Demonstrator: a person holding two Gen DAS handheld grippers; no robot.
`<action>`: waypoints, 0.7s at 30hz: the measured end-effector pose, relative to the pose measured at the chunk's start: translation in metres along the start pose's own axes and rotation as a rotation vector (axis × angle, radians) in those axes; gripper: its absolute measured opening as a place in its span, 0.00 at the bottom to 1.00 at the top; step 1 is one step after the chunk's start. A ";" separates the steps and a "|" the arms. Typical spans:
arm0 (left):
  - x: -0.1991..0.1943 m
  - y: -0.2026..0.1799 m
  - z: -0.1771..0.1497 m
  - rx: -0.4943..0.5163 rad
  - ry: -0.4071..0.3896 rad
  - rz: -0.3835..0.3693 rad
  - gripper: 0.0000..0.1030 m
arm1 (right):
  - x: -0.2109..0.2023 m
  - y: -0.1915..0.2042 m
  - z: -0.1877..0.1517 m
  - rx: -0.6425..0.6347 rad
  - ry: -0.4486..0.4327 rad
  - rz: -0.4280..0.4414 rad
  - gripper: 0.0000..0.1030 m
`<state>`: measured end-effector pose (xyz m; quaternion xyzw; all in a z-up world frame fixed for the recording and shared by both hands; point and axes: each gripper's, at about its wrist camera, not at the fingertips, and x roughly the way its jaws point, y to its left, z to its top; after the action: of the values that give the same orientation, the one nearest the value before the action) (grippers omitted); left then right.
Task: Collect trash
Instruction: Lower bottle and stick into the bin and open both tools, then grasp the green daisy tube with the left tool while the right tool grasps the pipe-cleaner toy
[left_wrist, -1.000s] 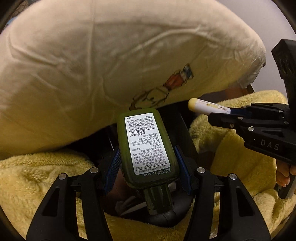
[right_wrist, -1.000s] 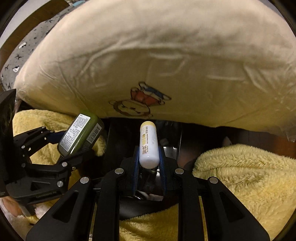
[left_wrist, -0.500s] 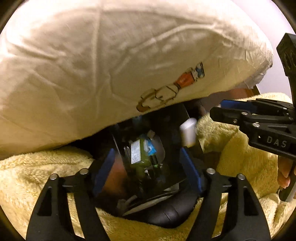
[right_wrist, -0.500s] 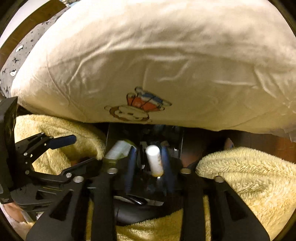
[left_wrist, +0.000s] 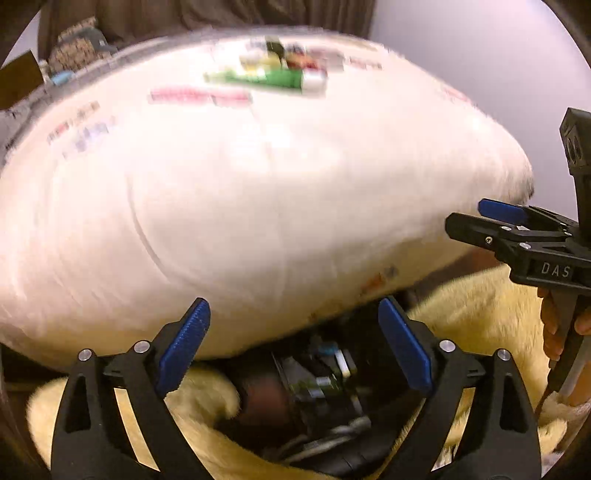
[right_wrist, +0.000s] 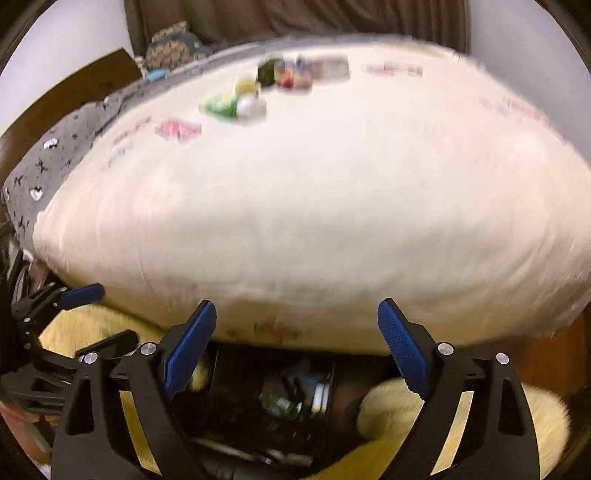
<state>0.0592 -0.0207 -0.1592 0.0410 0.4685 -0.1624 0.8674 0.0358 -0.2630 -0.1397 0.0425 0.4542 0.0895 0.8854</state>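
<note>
Below both tools, at the foot of a large cream pillow (left_wrist: 258, 206), a dark open bin (right_wrist: 236, 373) is seen with blurred trash (right_wrist: 295, 395) lying inside it: a greenish item and some pale and blue-edged pieces can be made out, but none can be named with certainty. In the left wrist view the same bin (left_wrist: 369, 406) is seen between the blue pads, with its trash (left_wrist: 321, 373) equally smeared by motion. The left tool (left_wrist: 293, 343) is shown with its jaws wide apart and opening, and nothing is held between them. The right tool (right_wrist: 297, 343) is likewise wide apart and opening, with nothing gripped; it is also seen from the side at the right edge of the left wrist view (left_wrist: 480, 218), where a hand (left_wrist: 554, 332) is wrapped around its handle. The bin is hemmed in by a fluffy yellow blanket (left_wrist: 480, 314) on both sides and is overhung by the lower edge of the pillow, so that only a narrow gap is left above its mouth. On top of the pillow, well apart from the bin, a green tube with a white cap (left_wrist: 273, 79) and a small cluster of other blurred items (right_wrist: 291, 74) are seen. Beyond the pillow's far edge, a grey patterned fabric (right_wrist: 55, 155) and a dark curtain (right_wrist: 295, 18) are visible.
</note>
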 end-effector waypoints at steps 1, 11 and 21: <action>-0.003 0.003 0.007 0.002 -0.018 0.014 0.86 | -0.001 0.000 0.006 -0.001 -0.014 -0.009 0.87; 0.007 0.021 0.086 -0.065 -0.093 0.044 0.86 | 0.013 -0.017 0.090 0.019 -0.112 -0.062 0.87; 0.038 0.022 0.142 -0.056 -0.112 0.080 0.86 | 0.073 -0.017 0.177 -0.037 -0.103 -0.001 0.62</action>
<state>0.1995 -0.0406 -0.1133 0.0262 0.4216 -0.1167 0.8989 0.2231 -0.2644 -0.0969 0.0307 0.4061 0.0951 0.9083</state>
